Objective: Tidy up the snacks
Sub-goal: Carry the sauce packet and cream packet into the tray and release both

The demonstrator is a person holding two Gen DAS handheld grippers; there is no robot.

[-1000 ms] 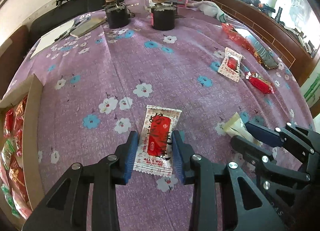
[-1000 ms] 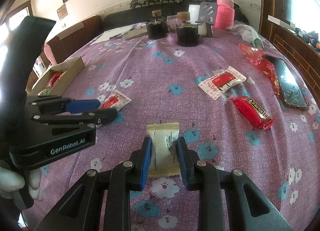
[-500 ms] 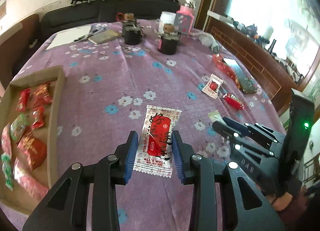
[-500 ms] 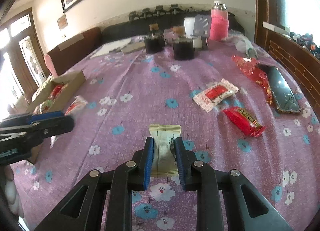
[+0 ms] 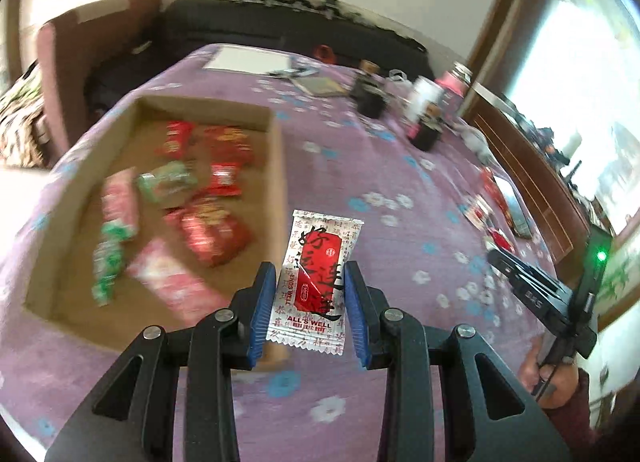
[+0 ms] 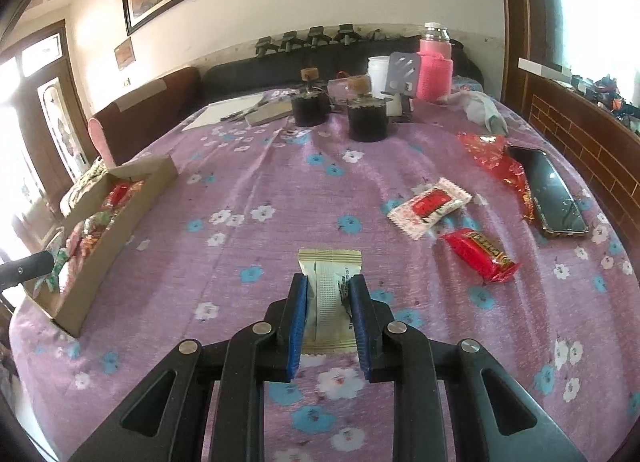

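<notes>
My left gripper (image 5: 310, 304) is shut on a white and red snack packet (image 5: 316, 282) and holds it in the air just right of the cardboard box (image 5: 276, 166), near its right wall. Several red, green and pink snacks lie in that box. My right gripper (image 6: 328, 326) is shut on a pale cream packet (image 6: 329, 294), lifted slightly above the purple flowered cloth. The box (image 6: 132, 206) appears at the left in the right wrist view, with the left gripper's tip (image 6: 24, 268) beside it.
On the cloth to the right lie a white and red packet (image 6: 428, 208), a red bar (image 6: 480, 252), a crumpled red wrapper (image 6: 492, 154) and a phone (image 6: 550, 194). Two dark jars (image 6: 366, 116), a pink bottle (image 6: 434, 66), papers and a rag stand at the back.
My left gripper has swung left with its packet from the middle of the table to the box's right wall. The right gripper squeezed tighter on the cream packet and rose slightly.
</notes>
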